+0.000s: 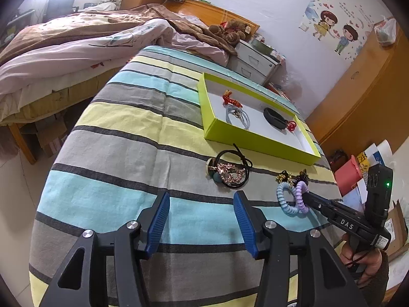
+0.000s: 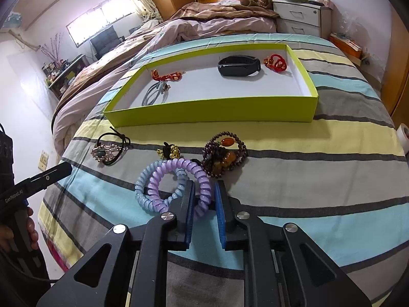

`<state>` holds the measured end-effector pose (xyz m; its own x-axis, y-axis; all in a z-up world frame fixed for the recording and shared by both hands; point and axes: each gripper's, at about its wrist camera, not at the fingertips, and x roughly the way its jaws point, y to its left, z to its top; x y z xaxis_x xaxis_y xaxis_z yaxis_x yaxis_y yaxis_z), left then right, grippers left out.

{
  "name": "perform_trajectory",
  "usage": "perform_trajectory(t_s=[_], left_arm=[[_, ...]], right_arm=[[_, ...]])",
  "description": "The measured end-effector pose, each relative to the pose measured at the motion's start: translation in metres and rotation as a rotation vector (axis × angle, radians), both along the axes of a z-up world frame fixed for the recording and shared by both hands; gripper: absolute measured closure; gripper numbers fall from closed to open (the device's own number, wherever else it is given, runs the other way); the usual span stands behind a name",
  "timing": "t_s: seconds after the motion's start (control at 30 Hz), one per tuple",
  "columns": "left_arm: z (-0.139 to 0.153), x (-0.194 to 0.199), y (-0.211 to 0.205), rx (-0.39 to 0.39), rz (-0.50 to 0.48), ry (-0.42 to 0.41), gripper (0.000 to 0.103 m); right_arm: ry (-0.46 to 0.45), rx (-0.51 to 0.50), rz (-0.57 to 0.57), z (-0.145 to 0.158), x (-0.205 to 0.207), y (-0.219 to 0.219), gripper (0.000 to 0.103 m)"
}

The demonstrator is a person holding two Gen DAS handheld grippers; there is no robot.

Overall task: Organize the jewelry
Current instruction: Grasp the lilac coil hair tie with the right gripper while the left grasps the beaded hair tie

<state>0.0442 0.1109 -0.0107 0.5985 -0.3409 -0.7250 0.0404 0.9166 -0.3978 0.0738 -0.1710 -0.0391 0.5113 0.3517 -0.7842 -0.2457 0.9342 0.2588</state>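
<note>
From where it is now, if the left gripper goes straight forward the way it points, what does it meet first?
Probably the striped bedcover itself: the left gripper stands open with nothing between its fingers. Slightly further along that line lies the black hair tie with the rhinestone charm, though depth is hard to judge in this view.

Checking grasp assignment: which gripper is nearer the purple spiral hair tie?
Right. The right gripper is closed on the purple spiral hair tie; the left gripper hangs open over bare cloth beside it.
</note>
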Motion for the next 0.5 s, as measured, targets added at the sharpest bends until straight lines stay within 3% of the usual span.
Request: perform_trajectory(t_s=[0.2, 0.33, 0.5], left_arm=[[-0.001, 0.006, -0.01, 0.04, -0.038, -0.005, 0.052], [0.007, 0.01, -0.028, 0.18, -0.065, -0.044, 0.052], [0.012, 0.017, -0.049, 0.281, -0.135, -0.083, 0.052]], right_arm=[[-0.018, 0.02, -0.027, 0.003, -0.004, -0.006, 0.093], [-0.03, 0.043, -0.047, 0.007, -0.007, -0.013, 0.093], [-0.045, 0.076, -0.07, 0.012, -0.012, -0.023, 0.093]])
